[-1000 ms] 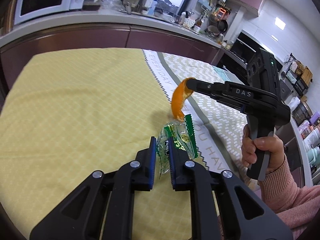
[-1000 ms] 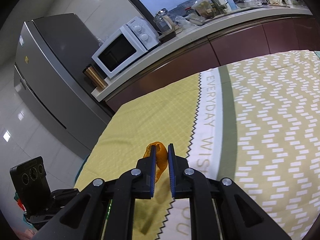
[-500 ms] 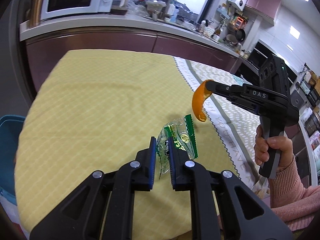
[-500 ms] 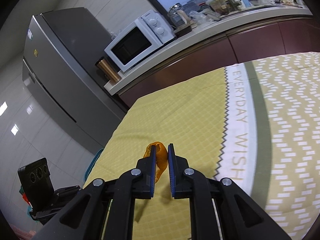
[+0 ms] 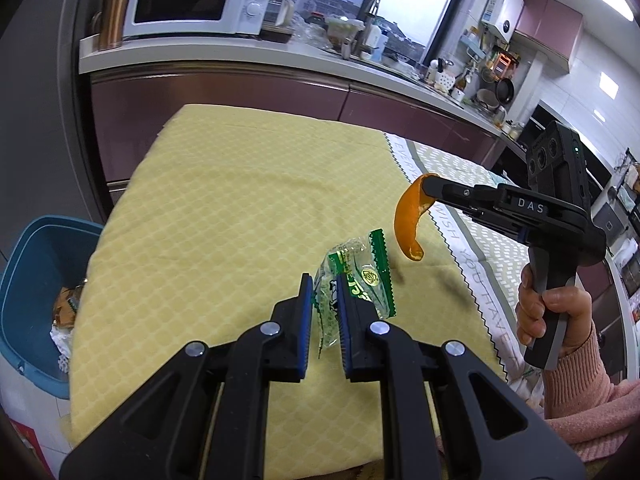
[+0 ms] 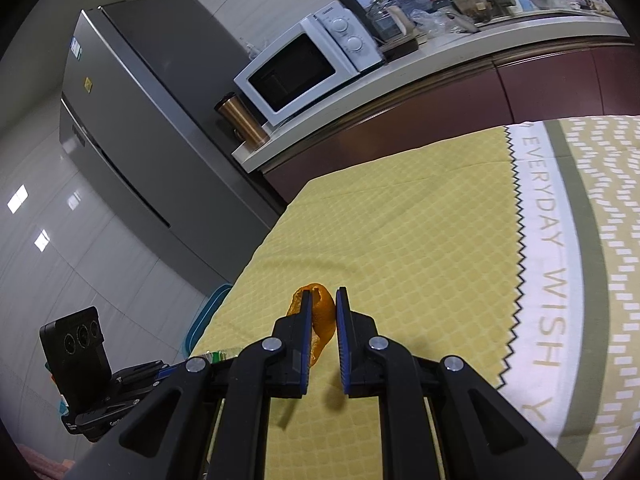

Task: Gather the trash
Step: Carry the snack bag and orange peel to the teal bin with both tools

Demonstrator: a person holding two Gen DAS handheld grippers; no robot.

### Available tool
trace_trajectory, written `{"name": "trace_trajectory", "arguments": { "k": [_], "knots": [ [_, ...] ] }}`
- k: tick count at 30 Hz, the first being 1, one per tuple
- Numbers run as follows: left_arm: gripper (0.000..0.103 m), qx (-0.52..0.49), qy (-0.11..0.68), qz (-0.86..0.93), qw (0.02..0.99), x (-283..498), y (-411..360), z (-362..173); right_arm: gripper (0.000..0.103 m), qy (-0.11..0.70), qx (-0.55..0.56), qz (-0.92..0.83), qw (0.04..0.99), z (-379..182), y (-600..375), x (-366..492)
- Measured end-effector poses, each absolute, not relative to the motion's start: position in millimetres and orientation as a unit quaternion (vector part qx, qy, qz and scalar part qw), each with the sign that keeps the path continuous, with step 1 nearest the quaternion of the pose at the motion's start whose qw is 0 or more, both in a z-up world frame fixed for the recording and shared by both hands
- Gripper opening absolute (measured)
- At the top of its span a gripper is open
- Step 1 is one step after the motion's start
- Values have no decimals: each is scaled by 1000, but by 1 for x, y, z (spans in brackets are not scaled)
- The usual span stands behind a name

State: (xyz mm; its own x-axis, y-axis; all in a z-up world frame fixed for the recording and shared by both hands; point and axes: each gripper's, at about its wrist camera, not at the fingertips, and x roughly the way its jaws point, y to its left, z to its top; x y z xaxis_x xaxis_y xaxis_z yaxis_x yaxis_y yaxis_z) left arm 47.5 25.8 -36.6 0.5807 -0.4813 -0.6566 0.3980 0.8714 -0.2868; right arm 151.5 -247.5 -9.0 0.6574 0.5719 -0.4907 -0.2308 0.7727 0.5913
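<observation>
The left gripper [image 5: 322, 292] is clamped narrow on a crumpled green-and-clear snack wrapper [image 5: 352, 280], which sticks up and forward from between its blue pads, clear of the yellow tabletop [image 5: 224, 220] below. The right gripper [image 6: 323, 312] is likewise pinched narrow on a curl of orange peel [image 6: 322, 316]; in the left wrist view the peel [image 5: 408, 224] hangs off that gripper's tip, ahead and to the right of the left gripper, with the person's hand [image 5: 552, 316] on the grip.

The step in hand looks like carrying both pieces to the blue bin [image 5: 28, 280], which stands off the tabletop's edge, below and to the left of the left gripper, with some trash already in it.

To do it well, keep both grips firm until each gripper is over the bin's mouth, not just its rim. The wrapper is light and may cling to a pad, so release it low and pointing down. The peel is held only by its upper end and can swing; move it smoothly. Bring the left in first, since the right must cross behind it.
</observation>
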Motion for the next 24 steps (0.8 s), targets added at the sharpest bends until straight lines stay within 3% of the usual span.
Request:
{"name": "trace_trajectory", "arguments": {
  "k": [24],
  "knots": [
    [12, -85, 367, -182, 908, 34, 91, -25, 10, 354, 224, 283, 863, 1, -188, 165]
  ]
}}
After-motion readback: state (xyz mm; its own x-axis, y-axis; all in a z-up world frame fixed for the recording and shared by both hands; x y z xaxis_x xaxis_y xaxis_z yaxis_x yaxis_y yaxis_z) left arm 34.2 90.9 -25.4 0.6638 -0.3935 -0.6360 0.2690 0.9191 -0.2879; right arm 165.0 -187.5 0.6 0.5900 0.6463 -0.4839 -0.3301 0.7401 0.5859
